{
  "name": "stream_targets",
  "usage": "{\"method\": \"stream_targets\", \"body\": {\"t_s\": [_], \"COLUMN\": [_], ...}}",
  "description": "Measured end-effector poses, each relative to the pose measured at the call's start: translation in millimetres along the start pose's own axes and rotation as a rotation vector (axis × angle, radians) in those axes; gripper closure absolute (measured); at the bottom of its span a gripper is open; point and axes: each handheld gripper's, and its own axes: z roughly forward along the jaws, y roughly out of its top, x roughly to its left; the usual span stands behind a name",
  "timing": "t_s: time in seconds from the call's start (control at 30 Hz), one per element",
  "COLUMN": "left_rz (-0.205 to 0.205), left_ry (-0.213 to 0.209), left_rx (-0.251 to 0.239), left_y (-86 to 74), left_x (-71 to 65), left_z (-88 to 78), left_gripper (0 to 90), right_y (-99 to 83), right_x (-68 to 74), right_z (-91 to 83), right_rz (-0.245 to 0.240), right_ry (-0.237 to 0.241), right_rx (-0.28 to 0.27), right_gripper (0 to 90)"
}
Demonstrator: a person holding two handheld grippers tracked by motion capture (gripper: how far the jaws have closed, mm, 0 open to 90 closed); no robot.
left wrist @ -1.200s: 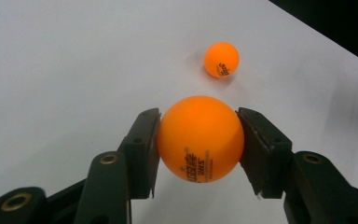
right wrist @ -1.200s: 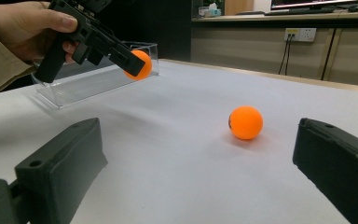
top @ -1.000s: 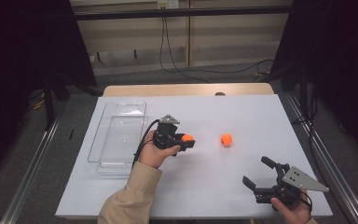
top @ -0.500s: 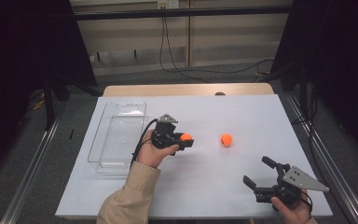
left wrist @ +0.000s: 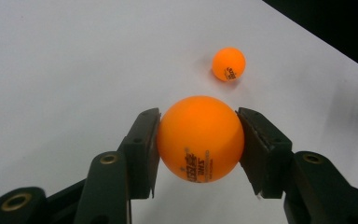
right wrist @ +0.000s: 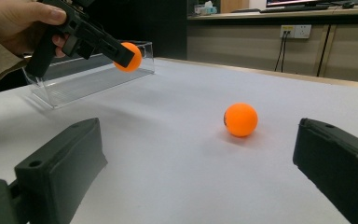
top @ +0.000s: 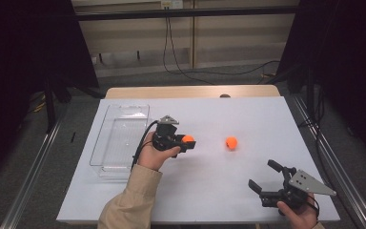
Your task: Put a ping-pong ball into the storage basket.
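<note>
My left gripper [top: 188, 141] is shut on an orange ball [top: 188, 139] and holds it above the white table, just right of the clear tray. In the left gripper view both pads [left wrist: 145, 149] press the held orange ball [left wrist: 200, 138] from either side. A second orange ball [top: 231, 142] lies loose on the table to the right; it is the loose ball [left wrist: 229, 64] beyond the jaws and the loose ball [right wrist: 241, 119] ahead of my right gripper. My right gripper [top: 268, 177] stands open near the table's front right, with nothing between its jaws.
A clear plastic tray [top: 120, 138] lies on the left part of the white table [top: 219, 191], and I see it as the clear tray [right wrist: 88, 74] behind the left hand. A wooden strip runs along the table's far edge. Dark curtains flank both sides.
</note>
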Motion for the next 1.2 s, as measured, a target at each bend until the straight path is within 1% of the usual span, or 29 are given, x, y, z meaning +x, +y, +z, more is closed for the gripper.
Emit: {"method": "stream_targets", "body": {"t_s": [0.17, 0.33, 0.63, 0.73, 1.2], "left_rz": [-0.009, -0.005, -0.017, -0.017, -0.032], "left_ry": [0.001, 0.003, 0.003, 0.003, 0.009], "left_rx": [0.000, 0.008, 0.001, 0.008, -0.004], "left_y": [0.0, 0.5, 1.0, 1.3, 2.3], "left_x": [1.4, 2.8, 4.5, 5.0, 8.6], "left_z": [-1.7, -3.9, -7.1, -8.2, -15.2], "left_gripper": [50.7, 50.8, 50.8, 50.7, 50.8], "right_y": [0.0, 0.0, 0.1, 0.2, 0.4], "right_x": [0.0, 0.0, 0.1, 0.3, 0.5], "right_z": [0.0, 0.0, -0.1, 0.0, -0.3], "right_rz": [-0.001, 0.001, 0.002, 0.002, 0.002], "right_ry": [0.000, 0.003, 0.006, 0.007, 0.007], "right_rx": [0.002, 0.001, 0.001, 0.000, 0.000], "right_gripper": [1.1, 1.1, 1.1, 1.1, 1.2]}}
